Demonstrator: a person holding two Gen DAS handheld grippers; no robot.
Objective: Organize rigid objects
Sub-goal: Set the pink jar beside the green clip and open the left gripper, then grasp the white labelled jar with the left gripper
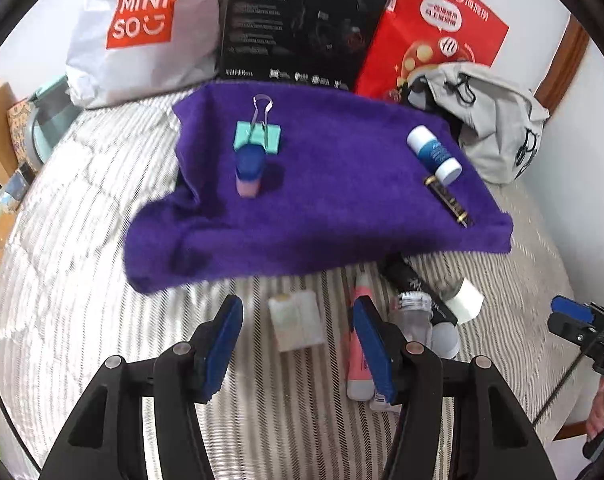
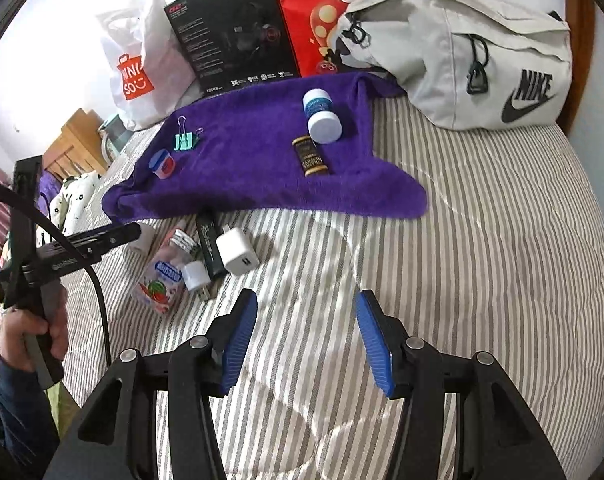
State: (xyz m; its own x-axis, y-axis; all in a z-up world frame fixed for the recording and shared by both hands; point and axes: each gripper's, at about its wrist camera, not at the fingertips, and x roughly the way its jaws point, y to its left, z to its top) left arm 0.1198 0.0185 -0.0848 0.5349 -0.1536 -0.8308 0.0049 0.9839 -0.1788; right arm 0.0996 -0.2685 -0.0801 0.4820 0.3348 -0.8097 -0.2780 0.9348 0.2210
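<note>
1. Nearest my left camera, the left gripper [image 1: 298, 344] is spread wide with nothing between its blue pads [image 1: 222, 344]; it hovers over the striped bedspread [image 1: 82, 240], above a small pale packet [image 1: 298, 322] whose print I cannot read.
2. My right gripper [image 2: 308, 338] is likewise released and empty, over bare stripes well clear of the clutter.
3. Just right of the left gripper lies the unsorted pile: a pink carton [image 2: 160, 280] with a watermelon picture and a blue label too small to read, a white charger cube [image 2: 238, 256], a black stick [image 2: 208, 244] with silver script I cannot make out, and a small white USB plug [image 2: 196, 278].
4. On the purple towel [image 1: 334, 200] sit four sorted pieces: a teal binder clip [image 1: 258, 134], a pink jar with a blue lid [image 1: 249, 172] just in front of it, a blue-and-white bottle [image 1: 434, 154] on its side, and a black-and-gold tube [image 2: 311, 157] beside that, lettering blurred.
5. Behind the towel I read "MINISO" on a white bag [image 1: 142, 28], "HECATE" and "EDIFIER" on a black box [image 2: 230, 32], "Hi" plus Chinese characters on a red bag [image 2: 322, 12], and "NIKE" on a grey bag [image 2: 462, 52].
</note>
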